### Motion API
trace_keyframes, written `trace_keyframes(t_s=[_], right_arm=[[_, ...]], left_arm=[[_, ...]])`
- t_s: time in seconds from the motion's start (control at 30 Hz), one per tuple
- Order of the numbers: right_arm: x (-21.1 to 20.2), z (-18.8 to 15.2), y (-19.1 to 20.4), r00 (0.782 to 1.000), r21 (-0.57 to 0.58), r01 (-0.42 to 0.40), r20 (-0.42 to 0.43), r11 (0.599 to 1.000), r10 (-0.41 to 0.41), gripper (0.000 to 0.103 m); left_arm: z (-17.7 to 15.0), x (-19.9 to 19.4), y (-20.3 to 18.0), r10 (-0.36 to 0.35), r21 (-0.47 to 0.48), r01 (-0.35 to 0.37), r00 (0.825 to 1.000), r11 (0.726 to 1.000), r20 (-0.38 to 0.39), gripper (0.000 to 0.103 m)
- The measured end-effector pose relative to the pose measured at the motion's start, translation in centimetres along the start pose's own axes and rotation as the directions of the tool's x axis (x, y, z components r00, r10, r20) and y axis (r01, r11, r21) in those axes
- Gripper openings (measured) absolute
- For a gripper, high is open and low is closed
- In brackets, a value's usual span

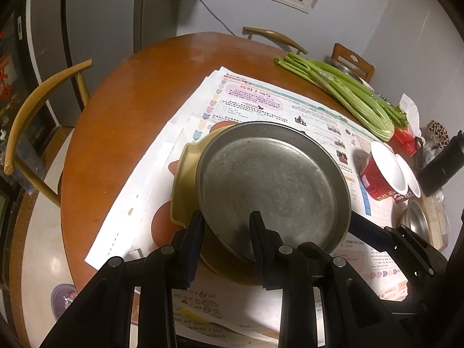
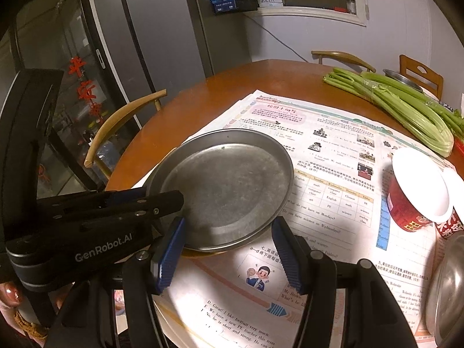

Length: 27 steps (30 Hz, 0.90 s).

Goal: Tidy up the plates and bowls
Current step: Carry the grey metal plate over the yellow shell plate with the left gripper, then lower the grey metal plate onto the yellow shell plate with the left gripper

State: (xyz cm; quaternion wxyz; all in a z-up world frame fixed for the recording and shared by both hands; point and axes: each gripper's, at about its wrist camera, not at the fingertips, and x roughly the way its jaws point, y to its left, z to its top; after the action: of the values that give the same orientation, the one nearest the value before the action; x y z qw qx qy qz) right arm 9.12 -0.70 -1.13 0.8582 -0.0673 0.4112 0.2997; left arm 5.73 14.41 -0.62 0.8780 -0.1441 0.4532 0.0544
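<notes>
Left wrist view. Round brown desk (image 1: 139,87) fills the middle of the frame, spread with printed worksheets (image 1: 162,156). Bent-wood chair (image 1: 32,110) at left, fridge doors behind it upper left, pale wall and window ledge along the top. Celery bunch (image 1: 345,92) runs diagonally at upper right; red paper cups (image 1: 380,174) lie tipped on their sides at right. Metal plate (image 1: 269,185) at centre, hollow side up, tilted, resting on a yellow bowl (image 1: 185,179) whose rim shows at its left. Plate is round, so no long axis. Left gripper (image 1: 226,217) is clamped on the plate's near rim, one finger outside the rim, one inside.

Right wrist view. Same desk (image 2: 232,87) and worksheets (image 2: 333,174); glass-door cabinet at left, fridge upper centre. Plate (image 2: 232,185) sits centre frame, its far edge higher. Left gripper (image 2: 171,203) enters from the left and bites the rim. Right gripper (image 2: 229,226) hangs at the near rim at bottom centre, blue pads (image 2: 169,255) parted, holding nothing. Celery (image 2: 406,110) upper right, cup (image 2: 417,194) at right.
</notes>
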Motion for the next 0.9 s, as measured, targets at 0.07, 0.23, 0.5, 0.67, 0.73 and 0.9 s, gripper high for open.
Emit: trace_keyframes(t_s=[0.07,0.23,0.5,0.67,0.73,0.9], right_arm=[[0.1,0.0,0.0,1.000,0.000,0.000,0.000,1.000,0.000,0.061],[0.1,0.0,-0.1,1.000,0.002,-0.001,-0.002,1.000,0.001,0.061],[0.2,0.0,-0.1,1.000,0.006,0.000,-0.005,1.000,0.000,0.061],[0.1,0.1,-0.2,1.000,0.006,0.004,0.001,1.000,-0.004,0.061],[0.1,0.1,-0.3,1.000,0.009,0.006,0.001,1.000,-0.006,0.061],[0.0,0.2,-0.5,1.000,0.013,0.012,0.006,1.000,-0.012,0.061]], left_arm=[[0.0,0.0,0.0,-0.001,-0.002,0.001,1.000,1.000,0.000,0.033],[0.1,-0.1,0.0,-0.004,-0.008,0.004,1.000,1.000,-0.003,0.033],[0.1,-0.5,0.1,-0.012,-0.008,0.012,1.000,1.000,0.004,0.033],[0.1,-0.9,0.2,-0.012,-0.010,0.012,1.000,1.000,0.012,0.033],[0.2,-1.0,0.3,-0.012,-0.010,0.012,1.000,1.000,0.015,0.033],[0.2,-1.3,0.6,-0.017,-0.014,0.018,1.000,1.000,0.022,0.033]])
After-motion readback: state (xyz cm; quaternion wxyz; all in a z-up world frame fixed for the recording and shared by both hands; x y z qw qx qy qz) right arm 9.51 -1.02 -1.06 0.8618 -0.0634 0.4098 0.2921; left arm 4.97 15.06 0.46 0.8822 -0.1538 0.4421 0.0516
